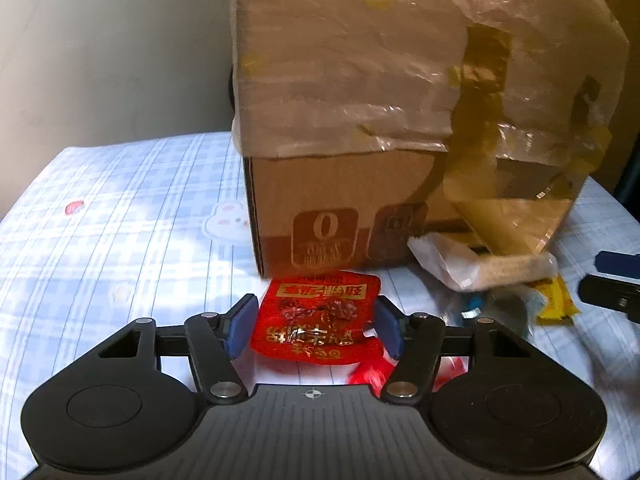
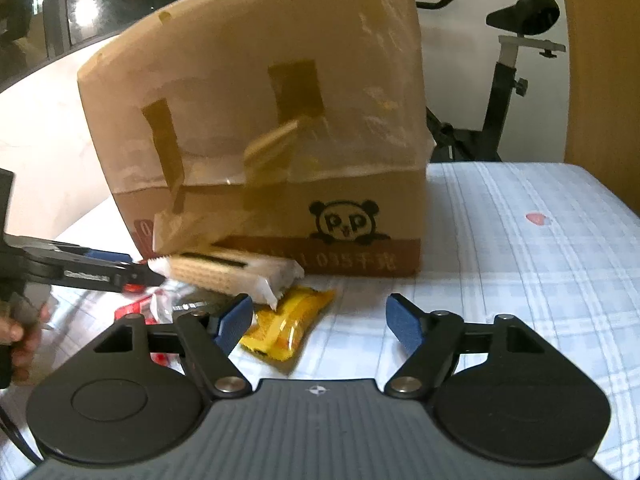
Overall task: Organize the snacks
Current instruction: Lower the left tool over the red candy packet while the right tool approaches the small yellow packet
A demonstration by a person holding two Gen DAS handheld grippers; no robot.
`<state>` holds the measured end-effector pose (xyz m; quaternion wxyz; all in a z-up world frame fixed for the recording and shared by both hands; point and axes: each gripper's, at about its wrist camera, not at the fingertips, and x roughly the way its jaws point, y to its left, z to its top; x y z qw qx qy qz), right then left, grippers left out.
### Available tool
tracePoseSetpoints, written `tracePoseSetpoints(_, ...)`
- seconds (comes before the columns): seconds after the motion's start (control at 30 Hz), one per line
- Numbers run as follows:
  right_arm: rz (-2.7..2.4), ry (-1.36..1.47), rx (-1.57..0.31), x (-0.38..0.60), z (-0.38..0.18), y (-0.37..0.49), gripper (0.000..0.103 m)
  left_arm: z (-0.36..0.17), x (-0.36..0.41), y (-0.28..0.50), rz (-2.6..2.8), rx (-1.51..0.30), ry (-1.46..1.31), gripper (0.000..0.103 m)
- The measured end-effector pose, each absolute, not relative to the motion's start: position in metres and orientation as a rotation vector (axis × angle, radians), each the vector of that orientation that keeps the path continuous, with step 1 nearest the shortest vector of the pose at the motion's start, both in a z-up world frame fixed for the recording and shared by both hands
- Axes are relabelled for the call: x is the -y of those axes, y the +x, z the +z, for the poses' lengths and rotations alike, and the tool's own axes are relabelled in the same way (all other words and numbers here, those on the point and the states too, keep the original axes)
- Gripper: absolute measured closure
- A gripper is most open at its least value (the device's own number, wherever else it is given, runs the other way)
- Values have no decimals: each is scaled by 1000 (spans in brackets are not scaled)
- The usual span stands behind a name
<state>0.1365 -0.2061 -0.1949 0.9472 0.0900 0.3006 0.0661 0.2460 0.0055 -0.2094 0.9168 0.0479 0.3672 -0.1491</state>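
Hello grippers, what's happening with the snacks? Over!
Left gripper open around red packet, not clamped. Right gripper open, yellow packet by its left finger. Cardboard box close behind, wafer pack alongside.

The right gripper [image 2: 320, 316] hangs low over the checked cloth [image 2: 520, 248], its blue pads apart with nothing between them. The left pad [image 2: 234, 322] sits just beside a yellow snack packet [image 2: 288, 328]. Behind lies a clear-wrapped wafer pack [image 2: 224, 272], against a taped cardboard box [image 2: 260, 120]. The left gripper [image 2: 100, 270] reaches in from the left edge.
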Motion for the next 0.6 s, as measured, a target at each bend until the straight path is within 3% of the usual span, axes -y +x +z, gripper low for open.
tracePoseSetpoints(0.6,152,133,-630,194,-201,138,29,-210,-27,203,-264,-715,-3,38)
